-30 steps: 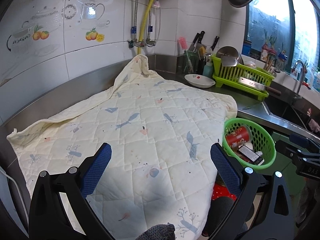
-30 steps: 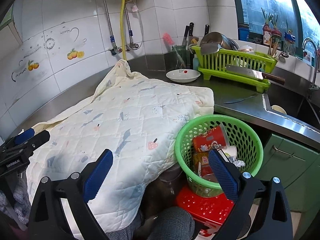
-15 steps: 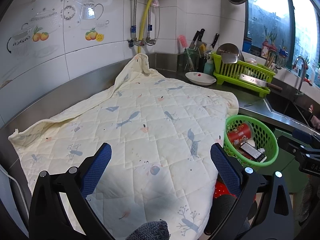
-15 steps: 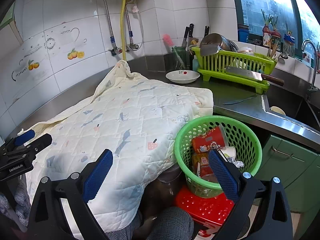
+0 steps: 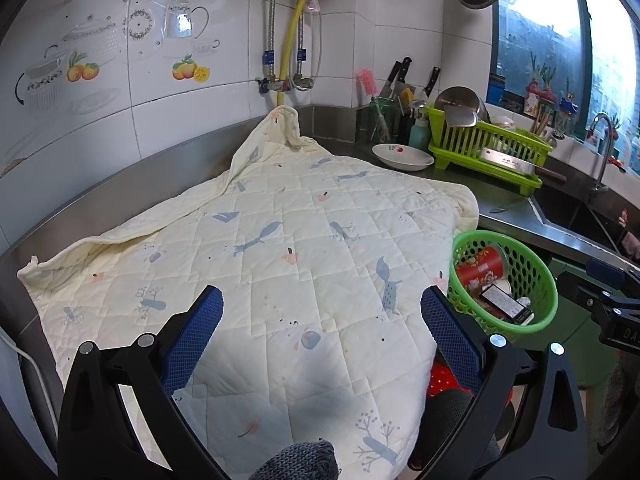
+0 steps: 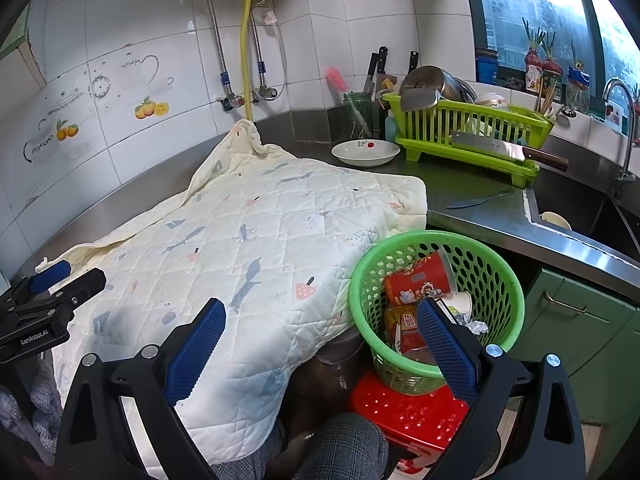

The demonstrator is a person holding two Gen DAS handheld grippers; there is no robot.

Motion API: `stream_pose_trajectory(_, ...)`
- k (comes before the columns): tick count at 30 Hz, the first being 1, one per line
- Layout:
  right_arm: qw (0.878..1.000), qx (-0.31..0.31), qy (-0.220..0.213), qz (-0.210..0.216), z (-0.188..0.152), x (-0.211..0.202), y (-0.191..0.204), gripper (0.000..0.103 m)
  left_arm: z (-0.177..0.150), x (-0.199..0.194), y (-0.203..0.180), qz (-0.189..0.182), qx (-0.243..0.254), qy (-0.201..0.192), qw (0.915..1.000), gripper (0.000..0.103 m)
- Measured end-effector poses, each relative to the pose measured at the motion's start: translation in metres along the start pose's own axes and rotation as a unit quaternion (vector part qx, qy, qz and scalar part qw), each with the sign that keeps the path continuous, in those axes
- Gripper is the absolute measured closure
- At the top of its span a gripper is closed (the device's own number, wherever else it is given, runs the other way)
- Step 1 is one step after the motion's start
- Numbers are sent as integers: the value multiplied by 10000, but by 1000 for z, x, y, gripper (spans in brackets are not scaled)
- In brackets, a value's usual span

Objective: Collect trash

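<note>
The left gripper (image 5: 322, 312) gapes wide and empty above the quilt (image 5: 280, 264). The right gripper (image 6: 320, 328) is likewise spread wide, holding nothing. At its two o'clock, the green basket (image 6: 496, 256) holds the trash, a red cup (image 6: 416, 282) on top.

Cream quilt (image 5: 280, 264), stitched in squares, printed with grey-blue foxes and trees plus small pink spots. Bright green mesh basket (image 6: 492, 280) at 4 o'clock of it, with a red printed cup (image 6: 418, 282) inside. Red perforated stool (image 6: 404, 416) beneath. Lime-green rack (image 5: 492, 152) at 1 o'clock. White bowl (image 5: 402, 157), red-dotted. White tiles (image 5: 152, 60) with orange fruit and teapot prints. Blue gripper pads (image 5: 192, 340).
</note>
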State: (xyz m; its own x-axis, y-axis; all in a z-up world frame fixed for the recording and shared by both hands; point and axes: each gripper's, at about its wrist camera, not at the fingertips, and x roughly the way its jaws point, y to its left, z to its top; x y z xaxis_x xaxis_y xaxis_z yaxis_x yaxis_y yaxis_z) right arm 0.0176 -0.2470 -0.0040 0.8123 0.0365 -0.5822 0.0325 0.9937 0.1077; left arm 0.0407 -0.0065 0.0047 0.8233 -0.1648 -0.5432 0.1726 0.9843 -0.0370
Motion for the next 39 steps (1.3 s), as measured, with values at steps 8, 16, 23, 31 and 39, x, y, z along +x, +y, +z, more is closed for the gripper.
stream_pose_trajectory(8, 10000, 10, -49, -19, 1, -3, -2, 10, 0, -3, -2, 79, 37, -86, 9999, 5)
stream_pose_trajectory(16, 9998, -73, -113, -125, 1, -4, 0, 9, 0, -6, -4, 131, 64, -147, 9998, 5)
stream_pose_trajectory(23, 9997, -65, -161, -186, 1, -6, 0, 9, 1, -7, -4, 154, 48, -162, 9997, 5)
stream_pose_trajectory(31, 9997, -65, -165, -183, 1, -7, 0, 9, 1, -9, -3, 160, 53, -178, 9997, 5)
stream_pose_trajectory(39, 9997, -55, -152, -183, 1, -6, 0, 9, 1, -8, -4, 169, 45, -171, 9997, 5)
